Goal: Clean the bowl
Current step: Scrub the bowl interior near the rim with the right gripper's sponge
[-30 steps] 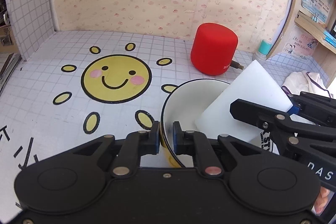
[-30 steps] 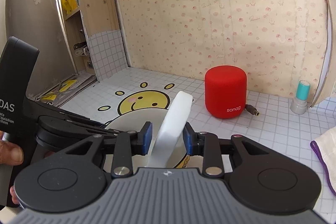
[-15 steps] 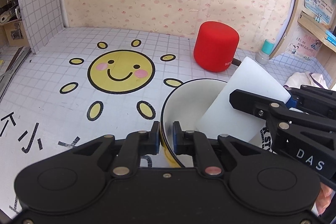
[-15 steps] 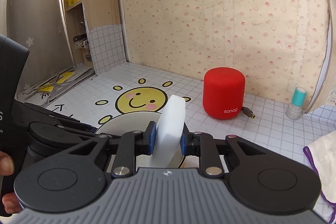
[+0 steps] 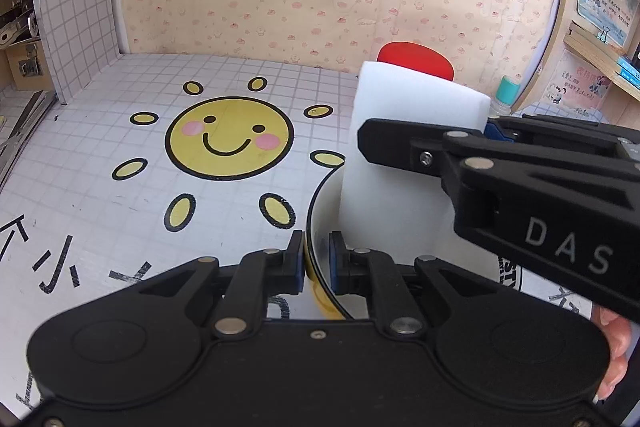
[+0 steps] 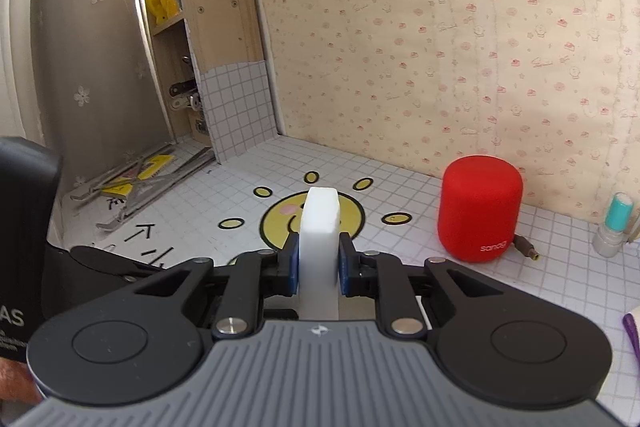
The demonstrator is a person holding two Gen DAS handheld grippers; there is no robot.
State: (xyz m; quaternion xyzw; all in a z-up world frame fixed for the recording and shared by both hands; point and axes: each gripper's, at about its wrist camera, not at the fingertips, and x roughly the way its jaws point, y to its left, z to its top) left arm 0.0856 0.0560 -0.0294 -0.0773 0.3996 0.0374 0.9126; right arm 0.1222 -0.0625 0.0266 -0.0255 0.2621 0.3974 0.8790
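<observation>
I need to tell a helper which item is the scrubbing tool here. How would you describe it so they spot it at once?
Start at the smiling sun printed on the checked tabletop, then go right to the white bowl the left gripper grips by its rim. Standing up out of that bowl is the white sponge block, pinched in the right gripper. Unlike the round red speaker behind it, it is plain white and flat-sided.

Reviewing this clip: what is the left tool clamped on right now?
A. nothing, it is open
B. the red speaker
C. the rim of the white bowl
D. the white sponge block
C: in the left wrist view the left tool has one pad on each side of the white bowl rim; the white sponge block is in the right tool.
</observation>
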